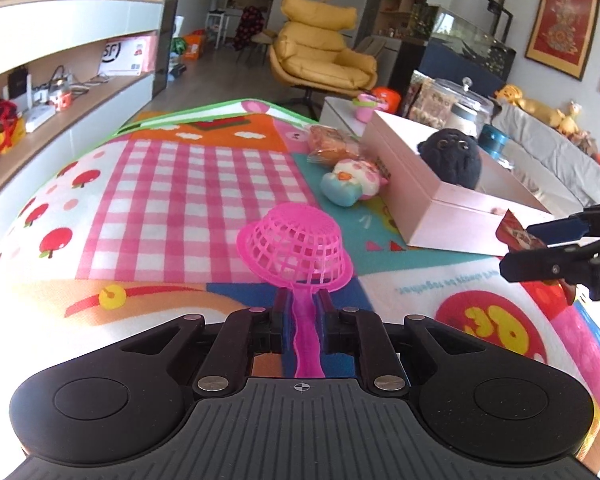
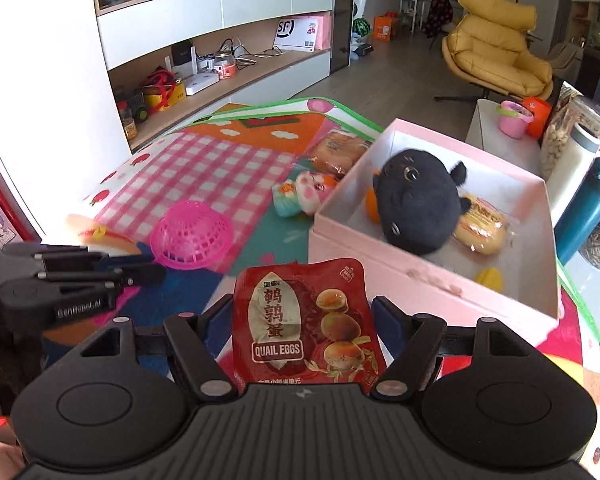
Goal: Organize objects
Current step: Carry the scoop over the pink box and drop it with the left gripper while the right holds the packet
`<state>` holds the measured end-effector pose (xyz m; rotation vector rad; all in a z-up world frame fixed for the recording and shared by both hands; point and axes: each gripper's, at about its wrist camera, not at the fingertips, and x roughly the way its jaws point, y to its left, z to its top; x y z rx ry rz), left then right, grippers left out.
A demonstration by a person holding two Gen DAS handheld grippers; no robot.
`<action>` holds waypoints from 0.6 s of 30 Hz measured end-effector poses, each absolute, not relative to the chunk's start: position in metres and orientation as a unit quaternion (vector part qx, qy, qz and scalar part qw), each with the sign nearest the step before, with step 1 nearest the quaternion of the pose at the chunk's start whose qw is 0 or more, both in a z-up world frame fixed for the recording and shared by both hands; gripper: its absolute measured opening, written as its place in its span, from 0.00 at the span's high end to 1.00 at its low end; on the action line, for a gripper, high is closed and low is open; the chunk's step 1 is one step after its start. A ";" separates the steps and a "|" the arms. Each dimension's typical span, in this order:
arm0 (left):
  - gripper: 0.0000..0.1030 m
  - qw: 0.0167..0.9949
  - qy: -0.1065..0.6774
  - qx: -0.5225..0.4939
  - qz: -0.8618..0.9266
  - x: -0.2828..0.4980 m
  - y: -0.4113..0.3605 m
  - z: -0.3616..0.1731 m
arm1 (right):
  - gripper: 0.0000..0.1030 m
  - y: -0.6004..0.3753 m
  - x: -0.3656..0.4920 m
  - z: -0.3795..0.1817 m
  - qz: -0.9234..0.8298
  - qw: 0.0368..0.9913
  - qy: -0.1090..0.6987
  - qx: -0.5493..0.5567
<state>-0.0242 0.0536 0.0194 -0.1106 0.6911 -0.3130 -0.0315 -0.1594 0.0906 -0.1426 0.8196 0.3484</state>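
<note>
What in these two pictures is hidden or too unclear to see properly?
- Orange item in the pink box, right wrist view: mostly behind the black plush toy.
- Quail egg packet: its bottom text is covered by the right claw body; in the left wrist view only a corner shows.
- Pink strainer handle end, left wrist view: runs under the left claw.
- Bread bag label: too blurred.
</note>
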 end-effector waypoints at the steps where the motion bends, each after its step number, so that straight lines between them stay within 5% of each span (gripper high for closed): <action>1: 0.85 0.928 0.335 -0.048 -0.155 -0.026 0.050 0.024 | 0.29 -0.163 -0.036 0.090 0.169 0.902 0.392 -0.068; 13: 0.85 0.934 0.252 0.020 -0.251 -0.004 -0.051 0.145 | 0.29 -0.209 -0.088 0.077 0.178 0.921 0.342 -0.052; 18: 0.85 0.924 0.247 -0.077 -0.281 0.067 -0.119 0.150 | 0.29 -0.229 -0.086 0.072 0.159 0.928 0.335 -0.026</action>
